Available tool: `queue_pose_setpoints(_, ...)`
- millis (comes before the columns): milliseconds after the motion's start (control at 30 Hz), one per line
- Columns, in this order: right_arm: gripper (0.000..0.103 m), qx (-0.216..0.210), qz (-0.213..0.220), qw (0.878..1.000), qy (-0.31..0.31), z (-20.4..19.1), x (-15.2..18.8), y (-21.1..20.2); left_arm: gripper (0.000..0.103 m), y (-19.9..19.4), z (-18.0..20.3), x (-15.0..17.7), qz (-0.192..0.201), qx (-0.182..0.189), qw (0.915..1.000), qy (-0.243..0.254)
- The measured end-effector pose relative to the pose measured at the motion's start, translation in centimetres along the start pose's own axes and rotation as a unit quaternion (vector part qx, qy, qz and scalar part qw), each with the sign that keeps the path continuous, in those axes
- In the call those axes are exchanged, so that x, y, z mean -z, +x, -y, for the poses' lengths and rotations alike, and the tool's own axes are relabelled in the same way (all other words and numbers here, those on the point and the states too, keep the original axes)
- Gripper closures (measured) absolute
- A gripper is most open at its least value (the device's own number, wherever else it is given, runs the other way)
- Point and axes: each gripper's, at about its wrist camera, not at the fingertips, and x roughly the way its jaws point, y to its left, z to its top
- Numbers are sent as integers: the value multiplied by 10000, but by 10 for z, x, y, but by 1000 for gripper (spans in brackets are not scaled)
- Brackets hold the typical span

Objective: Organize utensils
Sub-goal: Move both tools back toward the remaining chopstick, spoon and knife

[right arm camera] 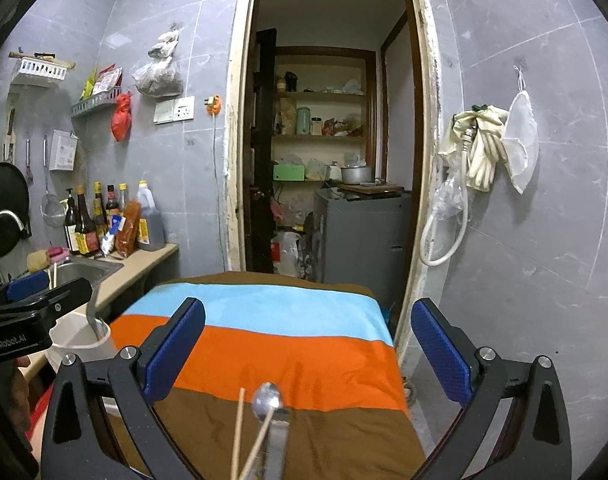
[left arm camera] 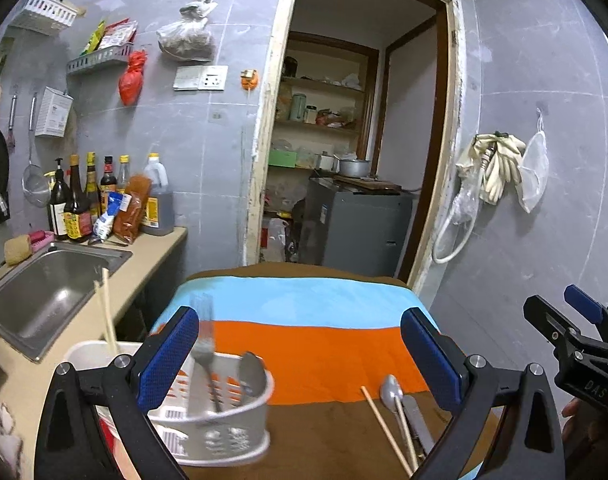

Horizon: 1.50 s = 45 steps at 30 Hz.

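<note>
Both the left gripper (left arm camera: 300, 354) and the right gripper (right arm camera: 308, 350) are wide and hold nothing. Beside the white holder (left arm camera: 224, 432) on the striped cloth (left arm camera: 324, 352) lie a spoon (left arm camera: 391, 389) and chopsticks (left arm camera: 386, 426)

Left gripper body: the black plastic left gripper (right arm camera: 24, 300), seen at the left edge of the right wrist view, carries white lettering "GenRobot.AI".
Right gripper body: the black plastic right gripper (left arm camera: 576, 320), seen at the right edge of the left wrist view, carries faint letters that read "DAS".
White slotted plastic utensil caddy (left arm camera: 220, 432): barcode stickers on its front wall, digits too small to read.
Sauce bottles (left arm camera: 78, 200): yellow and red labels, print unreadable.
</note>
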Motion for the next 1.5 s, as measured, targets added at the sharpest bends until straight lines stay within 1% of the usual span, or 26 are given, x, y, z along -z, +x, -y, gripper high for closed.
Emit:
queue_pose_setpoints(233, 2, 28, -132, 9999, -8, 31, 14, 5, 1, 9, 28, 18, -149, -7, 9999, 17)
queue_pose_setpoints(533, 2, -3, -459, 9989, -38, 49, 45, 16, 1, 26, 50, 46, -379, -46, 9992, 89)
queue_pose_setpoints(633, 2, -53, -626, 9980, -24, 53, 57, 23, 1, 33, 54, 55, -501, -53, 9986, 131)
queue_pose_setpoints(767, 2, -199, -902, 9957, -67, 56, 78, 32, 1, 47, 54, 68, -786, -34, 9968, 161)
queue_pose_setpoints(967, 2, -443, -1322, 9900, -197, 49, 105, 48, 1, 69, 54, 83, -1283, 137, 9915, 179)
queue_pose_setpoints(1133, 2, -614, -1777, 9818, -280, 41, 130, 65, 1, 91, 54, 95, -1726, 252, 9846, 125)
queue_pose_setpoints(1367, 2, -859, -2296, 9683, -472, 25, 154, 85, 3, 108, 49, 105, -1966, 346, 9799, -39)
queue_pose_setpoints(1500, 2, -920, -2393, 9651, -542, 19, 157, 92, 8, 116, 46, 109, -2101, 310, 9771, -141)
